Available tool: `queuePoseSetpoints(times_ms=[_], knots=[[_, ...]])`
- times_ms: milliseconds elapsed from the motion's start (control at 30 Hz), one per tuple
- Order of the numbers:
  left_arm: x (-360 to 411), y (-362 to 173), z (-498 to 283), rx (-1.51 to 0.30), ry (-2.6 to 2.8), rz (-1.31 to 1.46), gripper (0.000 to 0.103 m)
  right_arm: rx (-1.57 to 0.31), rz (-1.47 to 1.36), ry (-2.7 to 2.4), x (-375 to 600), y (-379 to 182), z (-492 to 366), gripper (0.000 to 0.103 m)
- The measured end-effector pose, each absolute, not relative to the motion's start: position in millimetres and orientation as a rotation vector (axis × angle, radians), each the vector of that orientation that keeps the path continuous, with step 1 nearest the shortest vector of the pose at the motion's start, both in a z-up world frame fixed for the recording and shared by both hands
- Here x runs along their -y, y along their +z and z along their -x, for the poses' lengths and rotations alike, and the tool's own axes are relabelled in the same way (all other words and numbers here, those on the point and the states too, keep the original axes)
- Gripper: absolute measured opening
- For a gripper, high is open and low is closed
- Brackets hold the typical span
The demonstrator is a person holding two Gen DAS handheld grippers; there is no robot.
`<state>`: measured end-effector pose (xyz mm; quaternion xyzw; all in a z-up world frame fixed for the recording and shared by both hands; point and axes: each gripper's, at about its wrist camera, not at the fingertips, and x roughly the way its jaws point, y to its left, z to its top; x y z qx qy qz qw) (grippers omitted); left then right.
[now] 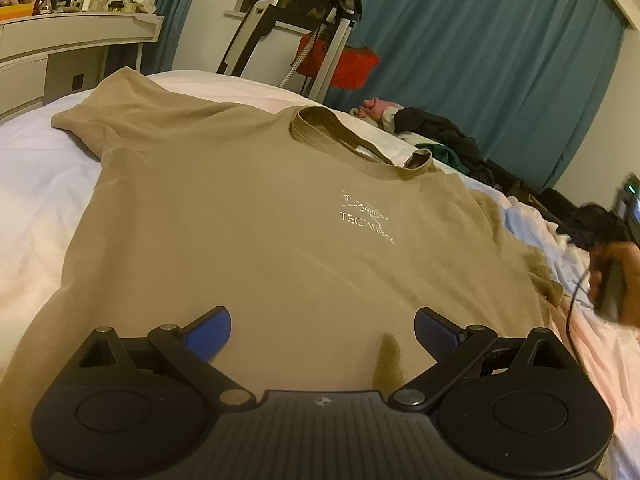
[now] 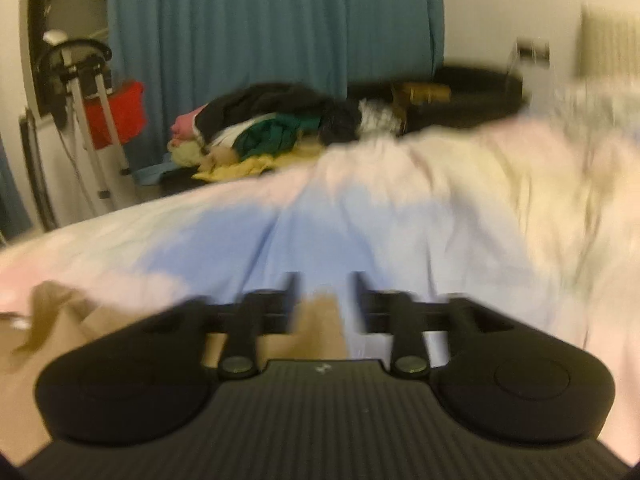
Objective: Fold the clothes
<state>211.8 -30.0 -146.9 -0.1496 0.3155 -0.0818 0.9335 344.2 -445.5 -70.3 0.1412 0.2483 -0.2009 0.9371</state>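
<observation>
Hovering low over the hem end of the tan T-shirt [image 1: 248, 216], your left gripper [image 1: 322, 330] has its jaws spread wide and nothing between them. The shirt lies front up and mostly flat on the bed [image 1: 36, 184], logo showing, collar [image 1: 352, 140] toward the far edge, one sleeve spread toward the far left corner, the other rumpled at the near right. Your right gripper [image 2: 326, 292] sits just off that rumpled side; its jaws stand apart, a tan fold shows between them, but blur prevents saying whether they touch it. Before folding, I judge you should flatten the right sleeve, then pinch hem and shoulder on one side together and carry them across evenly. Beyond the shirt, a pile of clothes [image 2: 272, 128] waits at the bed's far edge before the blue curtain [image 2: 272, 20].
</observation>
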Motion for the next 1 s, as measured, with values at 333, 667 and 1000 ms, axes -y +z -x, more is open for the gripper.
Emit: queuePoseSetpoints(times_ms=[333, 667, 1000], knots=[[38.2, -140.9, -194.9, -0.639, -0.197, 0.284, 0.099, -0.574, -0.847, -0.127, 419.6, -142.3, -258.0, 0.067], [42.1, -148.1, -188.8, -0.634, -0.204, 0.291, 0.099, -0.449, -0.771, -0.215, 423.0, -160.2, -301.7, 0.007], [45.3, -155.0, -191.0, -0.633, -0.191, 0.243, 0.099, -0.470, -0.530, -0.283, 417.1, -135.1, -290.6, 0.013]])
